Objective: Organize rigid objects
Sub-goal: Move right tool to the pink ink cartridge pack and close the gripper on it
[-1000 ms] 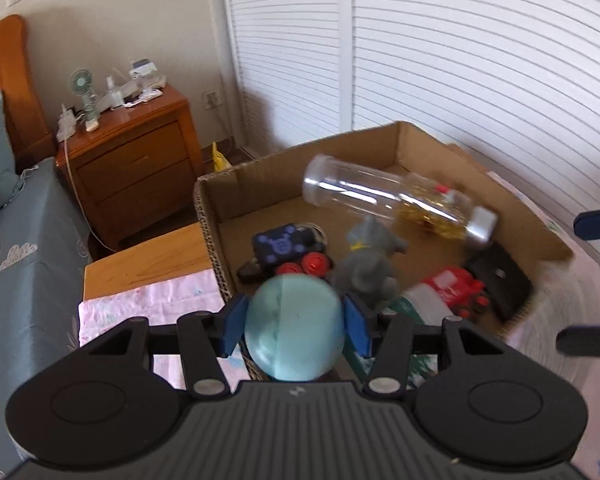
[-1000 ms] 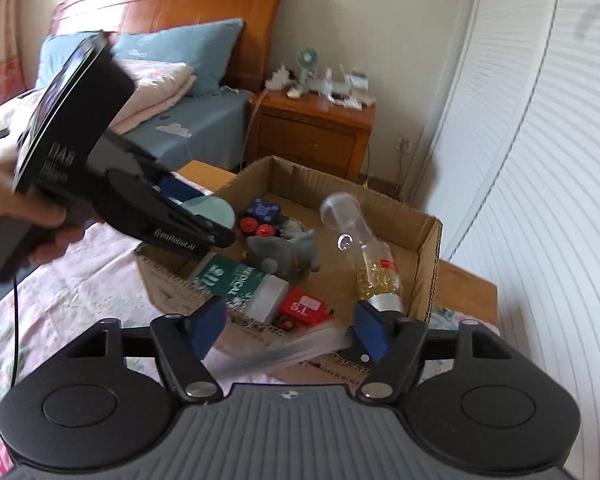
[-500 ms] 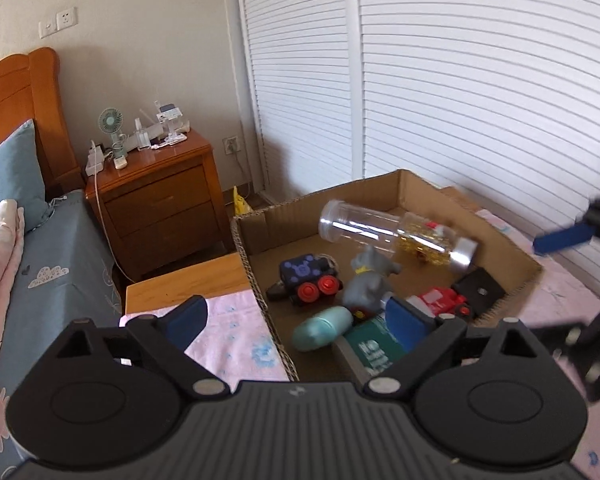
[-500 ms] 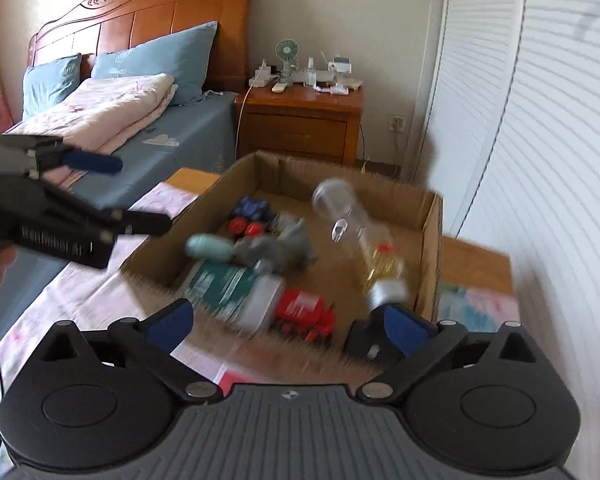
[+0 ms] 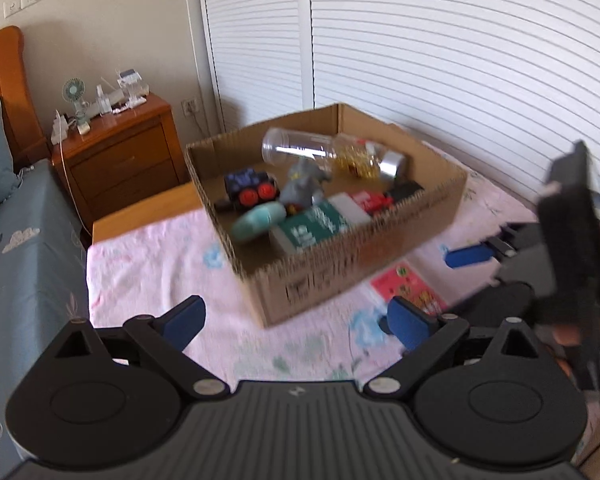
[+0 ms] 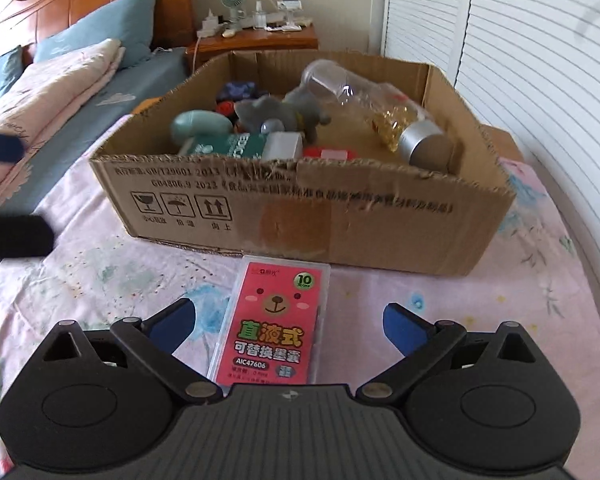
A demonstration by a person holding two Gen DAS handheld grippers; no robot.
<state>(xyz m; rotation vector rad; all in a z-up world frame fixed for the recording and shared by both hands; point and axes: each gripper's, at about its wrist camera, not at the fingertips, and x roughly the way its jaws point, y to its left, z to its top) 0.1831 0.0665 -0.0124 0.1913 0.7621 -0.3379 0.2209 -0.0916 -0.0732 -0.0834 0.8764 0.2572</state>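
A cardboard box stands on the pink flowered cloth. In it lie a teal egg-shaped thing, a clear bottle, a grey elephant toy, a green packet and a toy car. My left gripper hangs short of the box's near corner, its jaws opening with nothing between them. My right gripper is low over a pink pen-refill case lying in front of the box. Its jaws are closing, and the case lies between the pads untouched.
A wooden nightstand with a small fan stands behind the box. A bed with blue pillows runs along the left. White louvred doors close off the right side. The left gripper's blue finger shows at the left edge.
The left gripper opened, let the teal egg-shaped thing drop into the box and drew back. The right gripper opened wide and sank from above the box to the pink case.
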